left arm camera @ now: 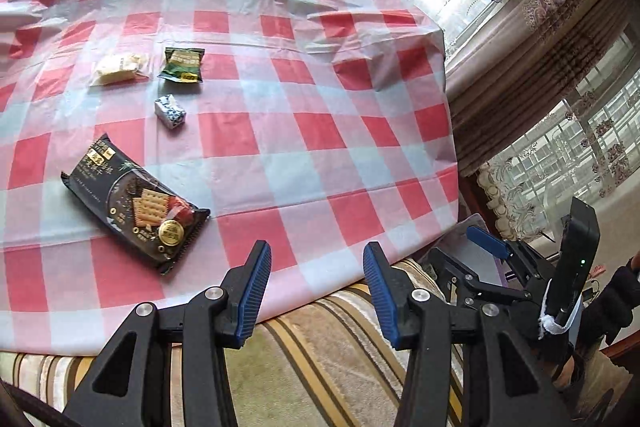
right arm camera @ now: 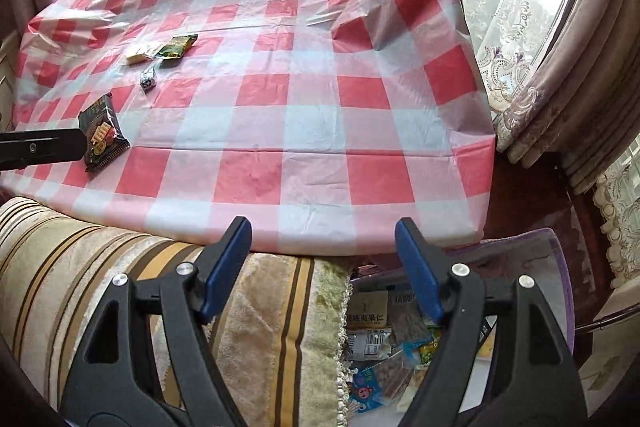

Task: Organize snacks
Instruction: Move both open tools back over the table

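Several snacks lie on the red-checked tablecloth point(left arm camera: 304, 131). A black cracker pack point(left arm camera: 134, 203) is nearest, also in the right wrist view point(right arm camera: 102, 135). Behind it sit a small blue-white wrapped snack point(left arm camera: 170, 111), a green packet point(left arm camera: 183, 65) and a pale yellow packet point(left arm camera: 118, 67). My left gripper point(left arm camera: 318, 261) is open and empty, at the table's near edge, right of the cracker pack. My right gripper point(right arm camera: 324, 237) is open and empty, at the table's near edge above a clear bin point(right arm camera: 560, 267) that holds several snack packets point(right arm camera: 372, 339).
A striped cushioned seat point(right arm camera: 120, 267) lies below the table's near edge. Lace and heavy curtains point(right arm camera: 560, 47) hang at the right. The right gripper's body shows in the left wrist view point(left arm camera: 520, 279). The left gripper's body enters the right wrist view at the left point(right arm camera: 40, 147).
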{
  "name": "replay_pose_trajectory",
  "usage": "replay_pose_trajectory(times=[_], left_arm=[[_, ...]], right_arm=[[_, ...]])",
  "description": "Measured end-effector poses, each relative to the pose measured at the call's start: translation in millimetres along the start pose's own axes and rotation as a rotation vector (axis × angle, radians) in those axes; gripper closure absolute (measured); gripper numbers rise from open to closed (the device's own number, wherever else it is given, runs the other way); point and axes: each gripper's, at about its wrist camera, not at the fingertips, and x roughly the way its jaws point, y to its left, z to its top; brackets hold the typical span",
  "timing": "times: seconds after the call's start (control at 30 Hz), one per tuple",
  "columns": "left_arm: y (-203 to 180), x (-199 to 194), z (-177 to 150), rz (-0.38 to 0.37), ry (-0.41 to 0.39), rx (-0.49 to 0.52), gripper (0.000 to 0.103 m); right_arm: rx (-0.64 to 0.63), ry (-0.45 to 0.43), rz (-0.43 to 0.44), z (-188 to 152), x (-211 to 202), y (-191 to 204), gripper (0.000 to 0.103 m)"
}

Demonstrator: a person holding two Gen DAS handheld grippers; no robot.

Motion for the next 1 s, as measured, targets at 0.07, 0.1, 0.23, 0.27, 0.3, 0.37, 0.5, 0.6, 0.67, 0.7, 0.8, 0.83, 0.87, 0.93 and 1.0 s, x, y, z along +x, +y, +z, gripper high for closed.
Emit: replay_pose_trajectory(times=[0.07, 0.1, 0.23, 0.27, 0.3, 0.37, 0.5, 0.6, 0.67, 0.7, 0.8, 0.83, 0.87, 0.93, 1.0], left_arm=[[13.4, -6.2, 0.8, 0.007, -0.013, -0.016, 0.054], [19.7, -10.0, 0.7, 0.016, -0.021, -0.021, 0.054], [42.6, -20.3, 0.2, 0.044, -0.036, -0.037, 0.054], [48.5, -22.6, 0.1, 0.050, -0.038, -0.042, 0.054], [53.2, -24.3, 0.0, 0.053, -0.040, -0.047, 0.054], [62.7, -28.8, -0.4, 0.060, -0.047, -0.057, 0.054], [77.4, -34.3, -1.2, 0.071, -0.052, -0.075, 0.054], [89.3, -38.1, -0.6, 0.081, -0.057, -0.090, 0.054], [96.5, -40.5, 0.5, 0.089, -0.061, -0.097, 0.054], [99.9, -41.7, 0.9, 0.091, -0.062, -0.100, 0.054], [110.1, -44.8, 2.7, 0.099, -0.067, -0.112, 0.054], [113.8, -45.7, 3.5, 0.103, -0.069, -0.116, 0.054], [117.5, -46.7, 4.3, 0.106, -0.071, -0.121, 0.054], [125.6, -49.1, 6.6, 0.112, -0.077, -0.135, 0.054], [133.0, -51.2, 8.3, 0.120, -0.083, -0.146, 0.054]], right_arm=[[0.000, -0.004, 0.026, 8.5, -1.7, 9.0, 0.025], [-0.009, -0.004, 0.032, 12.4, -1.5, 14.9, 0.025], [-0.041, -0.015, 0.065, 25.1, -1.6, 40.7, 0.025], [-0.046, -0.015, 0.072, 27.7, -0.3, 46.3, 0.025], [-0.053, -0.014, 0.074, 30.3, 1.3, 52.0, 0.025], [-0.078, -0.011, 0.083, 35.1, 4.0, 64.9, 0.025], [-0.117, -0.006, 0.111, 42.8, 8.0, 87.7, 0.025], [-0.147, 0.004, 0.140, 49.2, 13.8, 105.7, 0.025], [-0.161, 0.010, 0.161, 52.4, 17.7, 117.3, 0.025], [-0.172, 0.013, 0.171, 54.3, 20.4, 123.8, 0.024], [-0.203, 0.024, 0.206, 59.2, 27.1, 141.2, 0.023], [-0.215, 0.027, 0.219, 60.8, 29.0, 146.6, 0.023], [-0.226, 0.030, 0.234, 62.5, 30.6, 151.3, 0.022], [-0.239, 0.035, 0.238, 64.9, 34.2, 157.4, 0.021], [-0.242, 0.047, 0.246, 66.1, 38.8, 161.1, 0.020]])
